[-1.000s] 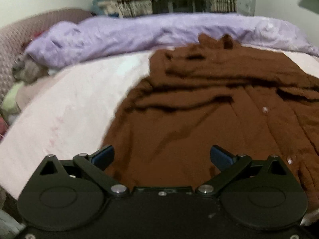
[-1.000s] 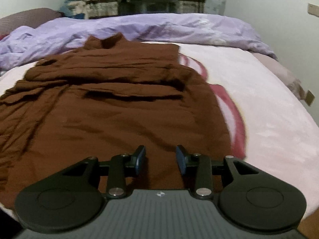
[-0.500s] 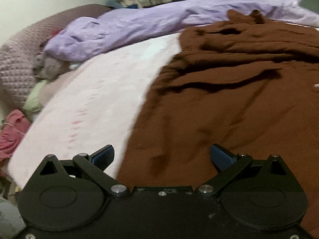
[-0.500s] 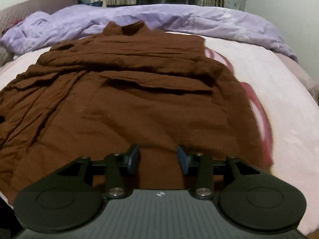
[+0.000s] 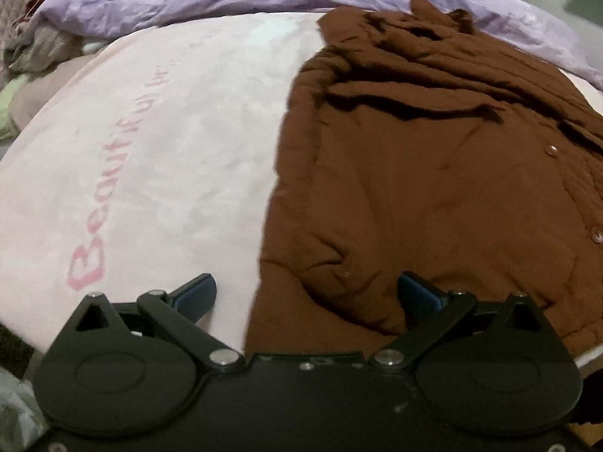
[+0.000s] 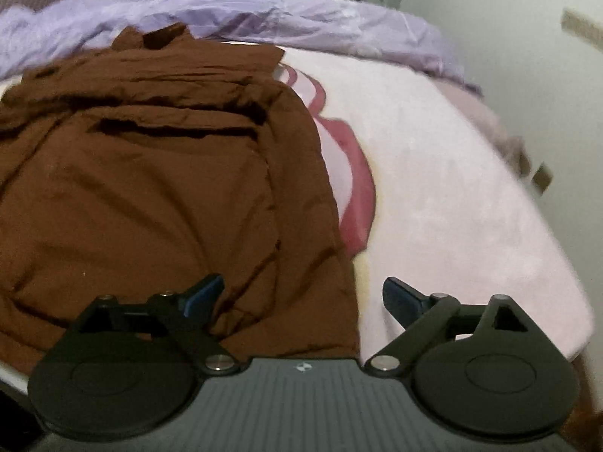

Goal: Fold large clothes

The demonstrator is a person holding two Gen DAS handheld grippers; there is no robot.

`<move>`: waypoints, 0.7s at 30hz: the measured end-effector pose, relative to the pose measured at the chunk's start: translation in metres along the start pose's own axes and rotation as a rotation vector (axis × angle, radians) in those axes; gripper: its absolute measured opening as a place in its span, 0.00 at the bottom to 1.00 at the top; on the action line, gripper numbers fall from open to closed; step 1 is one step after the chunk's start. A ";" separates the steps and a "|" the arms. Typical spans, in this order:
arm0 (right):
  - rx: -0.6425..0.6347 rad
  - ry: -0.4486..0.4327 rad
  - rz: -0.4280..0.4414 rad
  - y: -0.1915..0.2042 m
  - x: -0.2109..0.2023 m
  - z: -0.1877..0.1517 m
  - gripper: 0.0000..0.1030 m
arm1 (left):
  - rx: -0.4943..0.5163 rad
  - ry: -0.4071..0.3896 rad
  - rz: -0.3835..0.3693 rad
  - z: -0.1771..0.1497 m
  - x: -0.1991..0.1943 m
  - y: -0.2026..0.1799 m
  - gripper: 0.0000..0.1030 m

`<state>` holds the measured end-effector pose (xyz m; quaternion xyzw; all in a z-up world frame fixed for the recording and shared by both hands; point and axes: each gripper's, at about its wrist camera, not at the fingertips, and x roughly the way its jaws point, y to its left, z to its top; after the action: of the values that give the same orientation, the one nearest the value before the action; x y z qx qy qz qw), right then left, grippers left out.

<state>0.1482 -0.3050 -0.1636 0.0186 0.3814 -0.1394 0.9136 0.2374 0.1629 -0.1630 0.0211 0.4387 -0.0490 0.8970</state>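
Your left gripper (image 5: 307,295) is wide apart, holding nothing, low in the frame at the brown coat's (image 5: 433,173) left edge. Your right gripper (image 6: 303,295) is wide apart too, at its right edge. The coat lies on the pink blanket (image 5: 158,143).

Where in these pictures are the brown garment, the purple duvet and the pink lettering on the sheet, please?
brown garment (image 5: 433,196): left wrist view, its front panel.
purple duvet (image 6: 339,26): right wrist view, its crumpled middle.
pink lettering (image 5: 88,263): left wrist view, the capital B.
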 end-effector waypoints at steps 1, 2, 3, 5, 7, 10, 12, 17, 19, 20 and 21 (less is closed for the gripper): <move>0.035 0.012 0.022 -0.006 0.003 0.000 1.00 | 0.003 -0.003 -0.003 0.000 0.000 -0.003 1.00; 0.074 0.024 0.057 -0.012 0.006 0.001 1.00 | 0.004 -0.003 -0.015 0.000 0.000 -0.005 1.00; 0.104 0.022 0.079 -0.016 0.008 -0.001 1.00 | 0.003 -0.005 -0.022 0.000 0.001 -0.008 1.00; 0.084 -0.010 0.064 -0.009 0.010 -0.004 1.00 | -0.007 -0.019 -0.020 0.001 0.005 -0.014 1.00; 0.068 -0.043 0.073 0.000 0.006 -0.001 0.89 | 0.000 -0.040 -0.015 0.003 0.006 -0.019 1.00; 0.070 -0.049 0.123 0.006 -0.002 0.002 0.31 | -0.011 -0.082 -0.035 0.000 -0.005 -0.024 0.61; 0.084 -0.053 0.118 0.004 -0.005 0.003 0.23 | 0.013 -0.091 0.011 0.001 -0.016 -0.028 0.28; 0.171 -0.101 0.180 -0.010 -0.023 0.024 0.15 | 0.004 -0.062 -0.025 0.028 -0.021 -0.023 0.13; 0.165 -0.151 0.186 -0.008 -0.034 0.045 0.15 | 0.007 -0.091 -0.014 0.048 -0.026 -0.026 0.13; 0.160 -0.173 0.189 -0.007 -0.036 0.058 0.15 | 0.015 -0.118 -0.009 0.061 -0.030 -0.029 0.12; 0.154 -0.189 0.196 -0.005 -0.037 0.074 0.15 | 0.012 -0.137 -0.011 0.074 -0.033 -0.030 0.12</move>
<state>0.1731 -0.3117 -0.0853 0.1125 0.2782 -0.0796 0.9506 0.2720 0.1293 -0.0916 0.0204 0.3760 -0.0579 0.9246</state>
